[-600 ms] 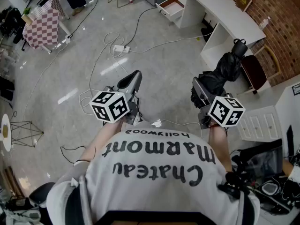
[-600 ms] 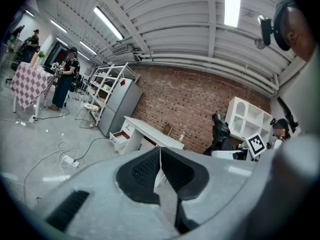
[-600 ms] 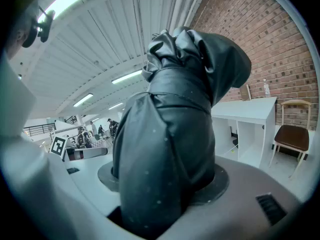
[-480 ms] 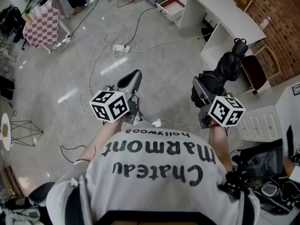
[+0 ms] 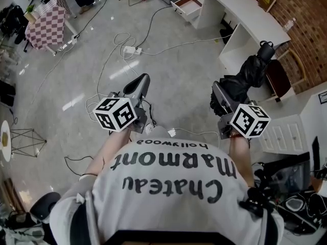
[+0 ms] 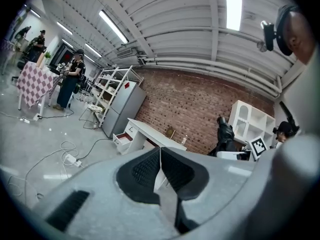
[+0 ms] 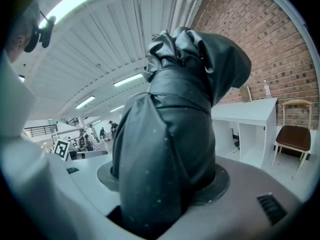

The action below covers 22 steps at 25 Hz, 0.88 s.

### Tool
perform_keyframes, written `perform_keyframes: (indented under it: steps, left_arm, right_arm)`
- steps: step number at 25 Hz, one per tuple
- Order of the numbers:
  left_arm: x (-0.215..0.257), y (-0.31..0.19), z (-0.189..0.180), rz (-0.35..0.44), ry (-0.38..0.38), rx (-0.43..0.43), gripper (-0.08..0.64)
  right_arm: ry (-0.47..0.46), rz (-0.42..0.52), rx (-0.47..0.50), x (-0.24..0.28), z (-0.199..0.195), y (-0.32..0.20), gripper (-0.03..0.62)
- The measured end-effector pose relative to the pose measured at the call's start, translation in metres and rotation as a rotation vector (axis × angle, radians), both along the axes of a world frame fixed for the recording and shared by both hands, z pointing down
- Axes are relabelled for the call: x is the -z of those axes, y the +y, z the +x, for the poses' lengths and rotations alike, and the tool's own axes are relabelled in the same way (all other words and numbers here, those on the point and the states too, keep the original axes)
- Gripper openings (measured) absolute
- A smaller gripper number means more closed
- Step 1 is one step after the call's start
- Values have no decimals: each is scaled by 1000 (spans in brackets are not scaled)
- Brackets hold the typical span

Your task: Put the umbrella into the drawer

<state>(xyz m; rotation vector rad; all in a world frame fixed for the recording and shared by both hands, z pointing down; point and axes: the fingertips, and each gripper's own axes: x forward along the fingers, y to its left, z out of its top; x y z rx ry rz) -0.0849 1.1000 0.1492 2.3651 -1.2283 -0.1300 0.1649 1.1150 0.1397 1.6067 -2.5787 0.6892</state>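
Note:
A folded black umbrella (image 5: 244, 75) in its glossy sleeve sticks forward out of my right gripper (image 5: 220, 97), whose jaws are shut on its lower end. In the right gripper view the umbrella (image 7: 175, 124) fills the middle and hides both pads. My left gripper (image 5: 139, 83) is held beside it at the same height, with its black pads pressed together on nothing. The left gripper view shows those pads (image 6: 145, 171) touching. The open drawer (image 5: 186, 5) of the white desk (image 5: 245, 14) lies far ahead across the floor, and it appears again as the drawer (image 6: 122, 139) in the left gripper view.
Cables and a power strip (image 5: 130, 50) cross the grey floor between me and the desk. A wooden chair (image 5: 278, 76) stands at the right by the brick wall. A white cabinet (image 5: 286, 131) is near my right side, and a checkered table (image 5: 47, 28) stands far left.
The left gripper has drifted slightly up and left in the head view. The right gripper keeps its hold on the umbrella, which has barely shifted.

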Motion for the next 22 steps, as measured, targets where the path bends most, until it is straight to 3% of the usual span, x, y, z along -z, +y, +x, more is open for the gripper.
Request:
perform_keyframes:
  steps: [6, 10, 16, 22]
  left_arm:
    - [-3, -3, -6, -21, -20, -8, 23]
    - [-10, -33, -12, -38, 3, 0, 23]
    - [-18, -104, -6, -56, 28, -33, 23]
    - [-2, -198, -19, -43, 26, -75, 23]
  right_arm:
    - [-16, -21, -29, -5, 7, -7, 272]
    - [-18, -40, -55, -12, 12, -27, 272]
    - [-30, -72, -89, -23, 18, -82, 272]
    - [-28, -50, -107, -7, -3, -168, 272]
